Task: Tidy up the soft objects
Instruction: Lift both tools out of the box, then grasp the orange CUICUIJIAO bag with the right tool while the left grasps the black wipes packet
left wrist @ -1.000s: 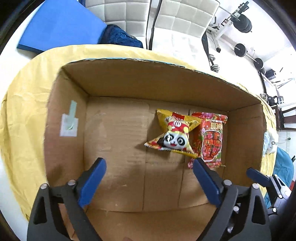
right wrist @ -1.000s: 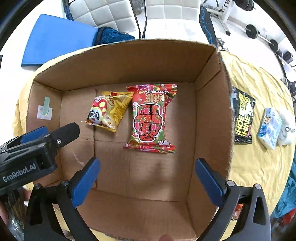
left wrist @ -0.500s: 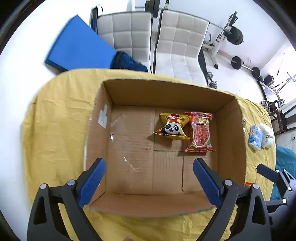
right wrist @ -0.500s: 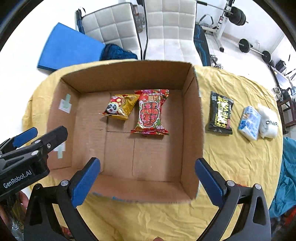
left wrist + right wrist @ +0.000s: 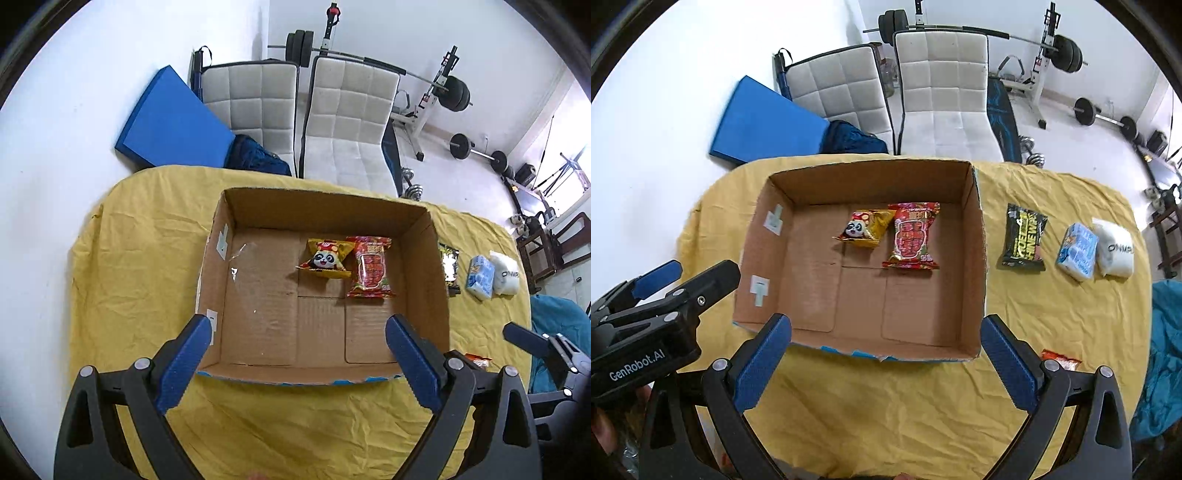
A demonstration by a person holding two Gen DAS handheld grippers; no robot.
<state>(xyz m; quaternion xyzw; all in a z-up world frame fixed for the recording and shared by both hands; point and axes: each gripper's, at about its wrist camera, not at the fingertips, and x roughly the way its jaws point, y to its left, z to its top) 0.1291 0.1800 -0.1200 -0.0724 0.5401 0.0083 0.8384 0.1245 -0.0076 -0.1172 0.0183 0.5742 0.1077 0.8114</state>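
Left side of the right view: left gripper [image 5: 655, 280] poking in, fingers apart, nothing held. Same gripper at the bottom of the left view, blue fingers [image 5: 184, 358] spread wide, empty.

Middle of both views: big brown box [image 5: 975, 258] on a yellow cloth [image 5: 886, 406]. Inside, toward the far wall, two snack bags side by side and touching: a yellow panda bag [image 5: 862, 229] on the left, a red bag [image 5: 914, 236] on the right. Lots of bare box floor left around them.

Bottom middle of the right view: right gripper [image 5: 884, 362], jaws wide apart, holding nothing.

Right of the box, out on the cloth: a black bag [image 5: 1023, 236] just beside the box wall, then a light blue pack [image 5: 1076, 249], then a white pack [image 5: 1115, 249] touching the blue one. Lower right, near the closest corner of the box, a small orange packet [image 5: 1060, 360], partly hidden behind a finger.

So, two soft things put away, four seemingly waiting outside. Less than half done, by the look of it. Black bag closest to the box, probably an easy next pick for the right gripper. Squishy bags, so likely a gentle pinch in the middle needed.
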